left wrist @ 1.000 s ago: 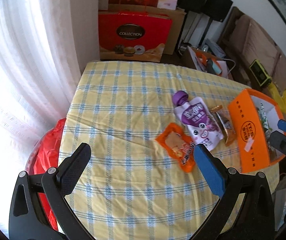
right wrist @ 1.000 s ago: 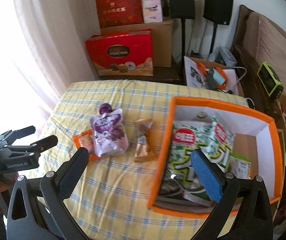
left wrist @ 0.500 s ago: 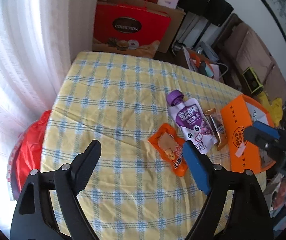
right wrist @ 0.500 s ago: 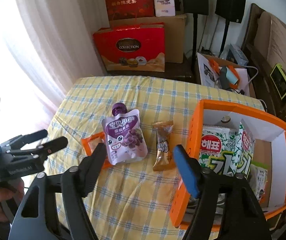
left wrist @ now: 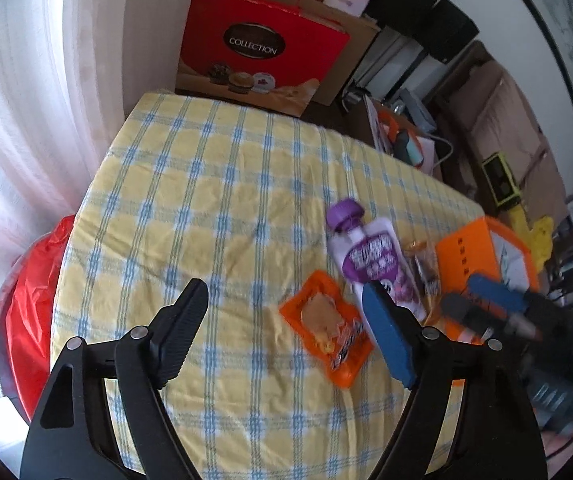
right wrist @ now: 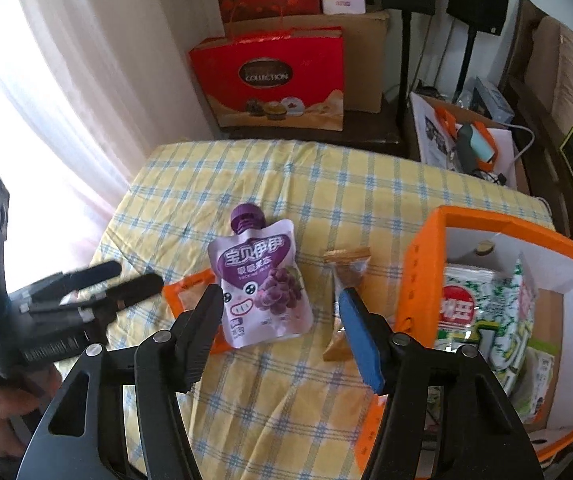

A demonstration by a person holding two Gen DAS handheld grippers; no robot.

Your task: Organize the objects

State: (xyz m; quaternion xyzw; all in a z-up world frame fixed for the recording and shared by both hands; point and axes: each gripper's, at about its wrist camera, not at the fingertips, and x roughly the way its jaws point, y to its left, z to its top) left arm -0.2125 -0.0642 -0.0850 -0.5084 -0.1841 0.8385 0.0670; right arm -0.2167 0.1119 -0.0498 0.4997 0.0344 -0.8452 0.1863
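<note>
A purple jelly pouch lies on the yellow checked tablecloth, with an orange snack packet to its left and a brown wrapped snack to its right. An orange box holding green snack bags stands at the right. My right gripper is open and empty, hovering above the pouch's lower end. My left gripper is open and empty over the cloth, left of the orange packet. The pouch and the box also show in the left wrist view.
A red gift bag and cardboard boxes stand on the floor beyond the table. A white curtain hangs at the left. A red plastic bag sits at the table's left edge. A box of clutter is at the back right.
My right gripper has moved left from over the orange box to above the purple pouch. My left gripper has shifted closer to the table and toward the orange packet.
</note>
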